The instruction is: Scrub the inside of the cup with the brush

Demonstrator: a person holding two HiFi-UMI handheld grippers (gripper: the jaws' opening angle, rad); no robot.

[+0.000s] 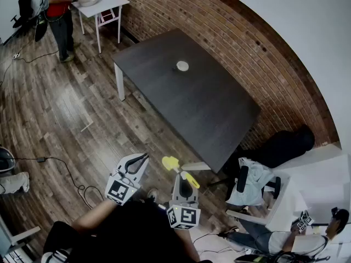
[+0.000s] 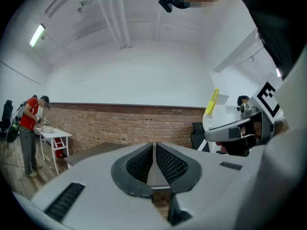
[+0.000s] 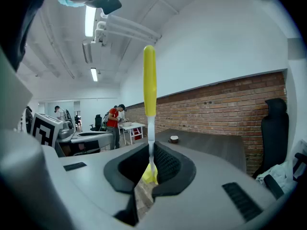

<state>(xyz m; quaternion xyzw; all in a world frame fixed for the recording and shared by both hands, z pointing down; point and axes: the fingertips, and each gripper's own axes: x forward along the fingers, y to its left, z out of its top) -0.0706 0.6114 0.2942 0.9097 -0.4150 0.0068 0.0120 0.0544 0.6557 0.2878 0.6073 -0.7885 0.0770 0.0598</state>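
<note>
Head view showed the cup (image 1: 182,66) standing alone on the dark table (image 1: 219,114), in the upper middle of the frame. It was well apart from both grippers, which hung low in the picture over the wooden floor (image 1: 71,125). Nothing was touching the cup, so I judged that the scrubbing had not yet begun and that this moment belonged to the approach.

The right gripper (image 1: 186,181) was clamped on the brush (image 1: 171,162). In the right gripper view its pads pinched the thin white neck, the long yellow part stood straight up toward the top of the frame, and a yellow end showed just below the jaws. Which end carried the bristles could not be made out. Gripping the narrow neck probably kept the brush from twisting. The upright hold likely kept it clear of the table edge until it was over the cup. In that same view the cup sat on the table just right of the brush's neck, which suggested the gripper was already aimed its way.

The left gripper (image 1: 140,160) had its jaws pressed together with nothing between them, as the left gripper view made plain. It was probably kept free to steady the cup against the brush's push, and it would have to open first.

A person in a red top (image 1: 59,7) stood by a small white table (image 1: 104,3) in the upper left, away from all this.
</note>
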